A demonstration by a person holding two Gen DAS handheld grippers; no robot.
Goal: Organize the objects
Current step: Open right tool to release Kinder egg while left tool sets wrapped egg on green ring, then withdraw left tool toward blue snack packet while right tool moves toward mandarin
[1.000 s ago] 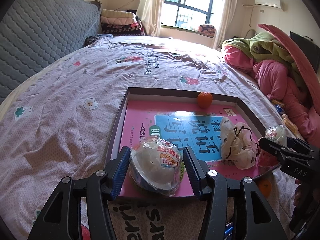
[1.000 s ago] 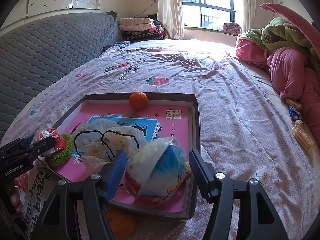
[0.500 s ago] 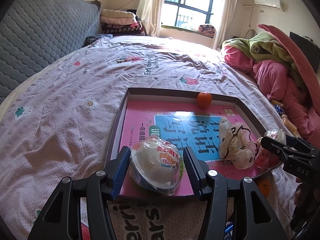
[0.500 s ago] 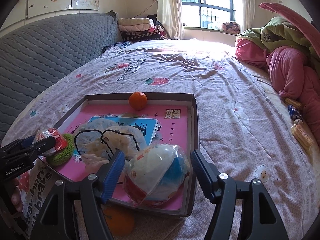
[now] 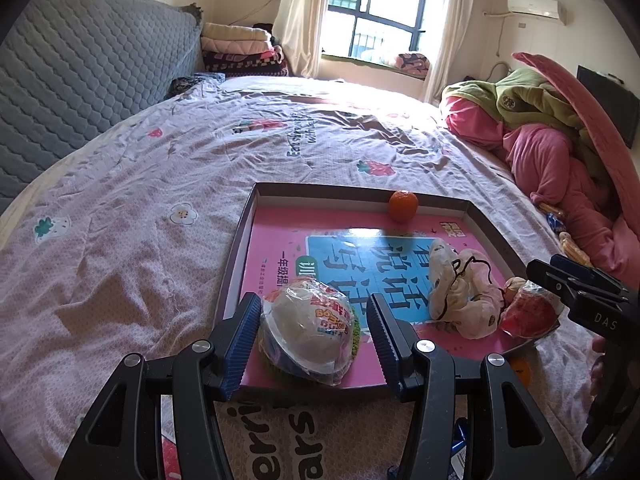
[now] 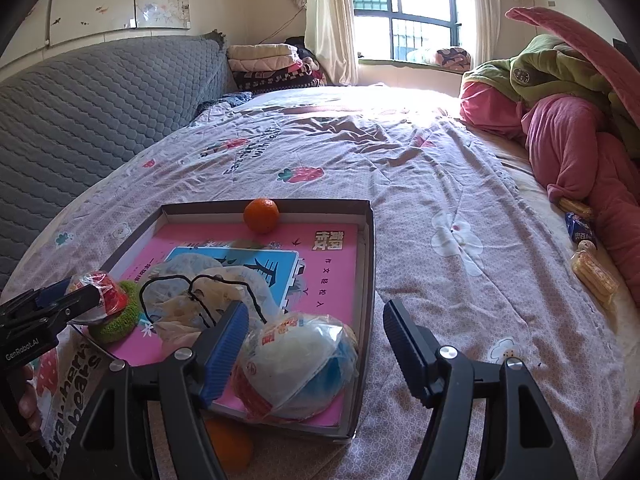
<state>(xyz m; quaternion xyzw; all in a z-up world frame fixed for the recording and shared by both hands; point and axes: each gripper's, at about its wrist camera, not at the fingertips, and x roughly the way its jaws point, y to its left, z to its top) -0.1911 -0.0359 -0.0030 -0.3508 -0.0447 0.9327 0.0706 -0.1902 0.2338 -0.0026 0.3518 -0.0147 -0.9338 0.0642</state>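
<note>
On the wrinkled floral bedsheet (image 6: 460, 184) sits a shallow cardboard tray (image 6: 366, 280) lined with a glossy pink book. Left gripper (image 5: 310, 338) and right gripper (image 6: 316, 344) each straddle a plastic-wrapped dome-shaped bowl (image 5: 306, 334) (image 6: 296, 364) resting in the tray, jaws spread, gripping nothing.

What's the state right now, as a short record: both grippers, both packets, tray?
left gripper: open, fingers flanking left packet
left packet: in tray, on green scrubber
right gripper: open wide
right packet: lying in tray's near right corner
orange: against tray's far wall
second orange: outside tray, by near edge
</note>
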